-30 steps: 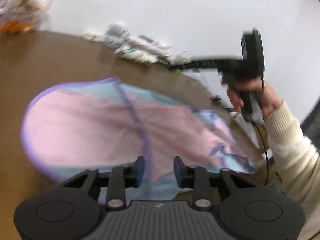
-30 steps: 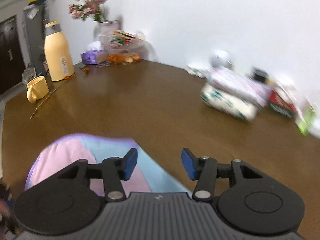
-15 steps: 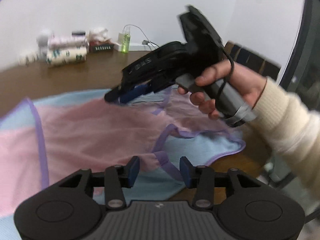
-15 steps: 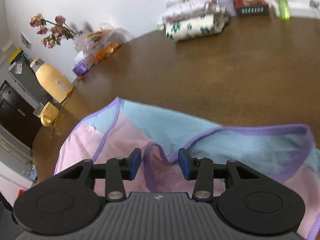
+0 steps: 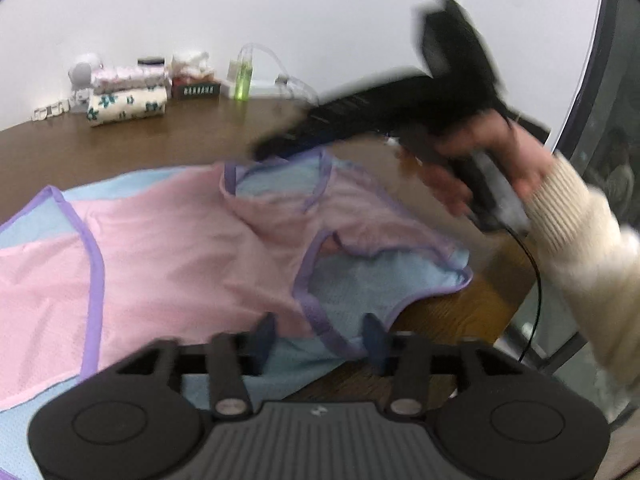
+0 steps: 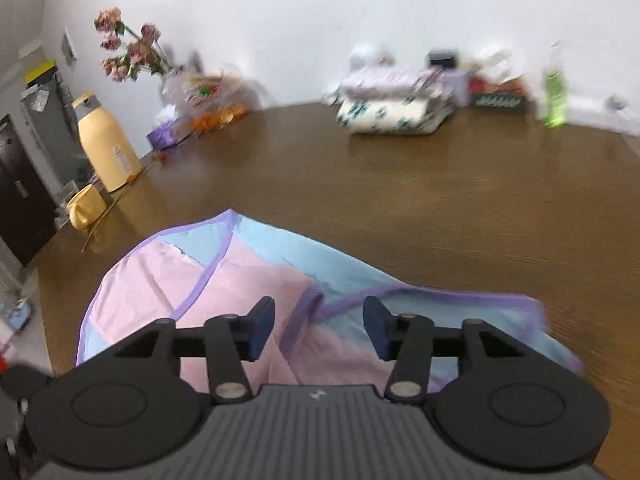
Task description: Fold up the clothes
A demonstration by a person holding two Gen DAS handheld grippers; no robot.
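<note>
Since half a second ago the right gripper (image 6: 319, 328) has pulled back over the garment (image 5: 192, 248), which lies rumpled on the desk (image 6: 440, 200); the left gripper (image 5: 319, 336) hovers at its armhole. Both sets of fingers are spread, holding nothing, so no fold has started.

Right gripper (image 6: 319, 328), jaws apart, above pink-blue garment (image 6: 224, 280) (purple trim) on brown table (image 6: 400, 184).

1. A brown wooden table (image 6: 440, 200) stands against a white wall (image 6: 300, 20).
2. At its far edge lie folded floral cloths (image 6: 394, 110) and a green bottle (image 6: 554, 96).
3. At the left stand a yellow flask (image 6: 106, 144), a yellow mug (image 6: 86, 210) and pink flowers (image 6: 128, 48).
</note>
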